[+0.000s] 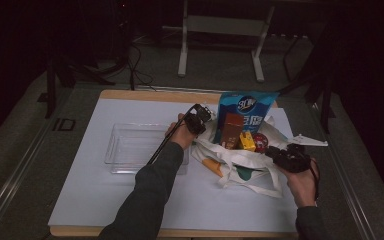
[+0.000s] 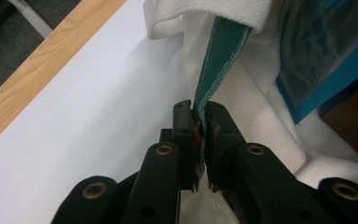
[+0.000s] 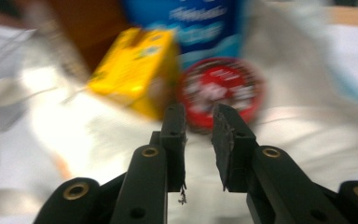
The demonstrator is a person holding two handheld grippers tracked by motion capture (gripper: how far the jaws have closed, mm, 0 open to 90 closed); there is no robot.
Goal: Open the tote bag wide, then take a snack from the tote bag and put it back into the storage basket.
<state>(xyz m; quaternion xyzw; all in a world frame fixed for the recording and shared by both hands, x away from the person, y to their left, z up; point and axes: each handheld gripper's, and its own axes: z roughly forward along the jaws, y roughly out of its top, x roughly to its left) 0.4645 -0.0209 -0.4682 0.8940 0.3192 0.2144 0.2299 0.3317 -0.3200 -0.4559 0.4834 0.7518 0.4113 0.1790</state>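
Dim recording lab: papered table (image 1: 105, 200), stand legs (image 1: 220, 50), floor cables (image 1: 135, 70)

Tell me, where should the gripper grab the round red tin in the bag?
Probably across the red tin's round rim, coming in from the bag's open front. It sits with its face toward the right gripper, the yellow box close beside it.

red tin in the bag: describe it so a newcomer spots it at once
Find the white tote bag lying open on the table's right side, with a tall blue pouch standing in it. The red tin sits beside the yellow box; it is the one round, red thing there.
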